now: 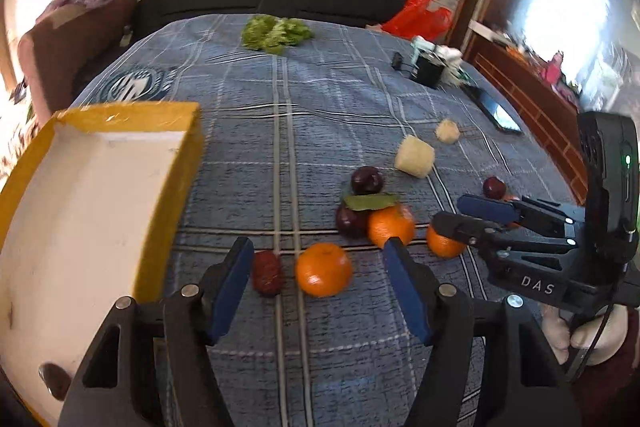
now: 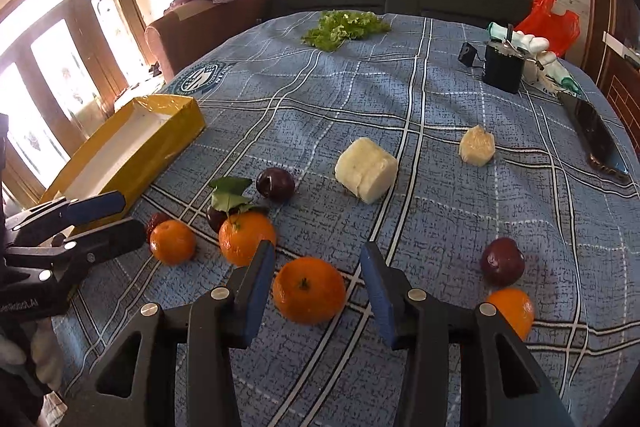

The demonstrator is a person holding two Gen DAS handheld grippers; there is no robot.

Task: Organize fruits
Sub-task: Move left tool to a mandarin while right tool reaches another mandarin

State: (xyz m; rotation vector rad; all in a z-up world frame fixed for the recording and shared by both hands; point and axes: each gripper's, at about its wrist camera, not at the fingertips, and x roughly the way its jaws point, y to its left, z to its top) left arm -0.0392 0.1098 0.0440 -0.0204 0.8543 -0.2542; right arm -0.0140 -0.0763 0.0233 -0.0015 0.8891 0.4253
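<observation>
My left gripper (image 1: 319, 247) is open just above the blue bedspread. A small orange (image 1: 324, 269) lies between its blue pads without touching them, and a red date (image 1: 266, 273) sits by the left pad. My right gripper (image 2: 317, 247) is open too, straddling another orange (image 2: 308, 289) with a gap on each side. In the left wrist view the right gripper (image 1: 450, 211) hovers over that orange (image 1: 444, 245). A leafy orange (image 2: 246, 237) and three dark plums (image 2: 275, 183) (image 2: 216, 217) (image 2: 502, 261) lie around. The yellow box (image 1: 100, 227) stands to the left with nothing in the part I see.
Two pale peeled chunks (image 2: 366, 169) (image 2: 476, 145) lie mid-bed, and one more orange (image 2: 514, 311) at the right. Lettuce (image 2: 344, 27) lies far back. A black container (image 2: 502, 71), a phone (image 2: 596, 139) and a red bag (image 2: 548, 15) are at the far right. A hand (image 1: 592, 331) holds the right gripper.
</observation>
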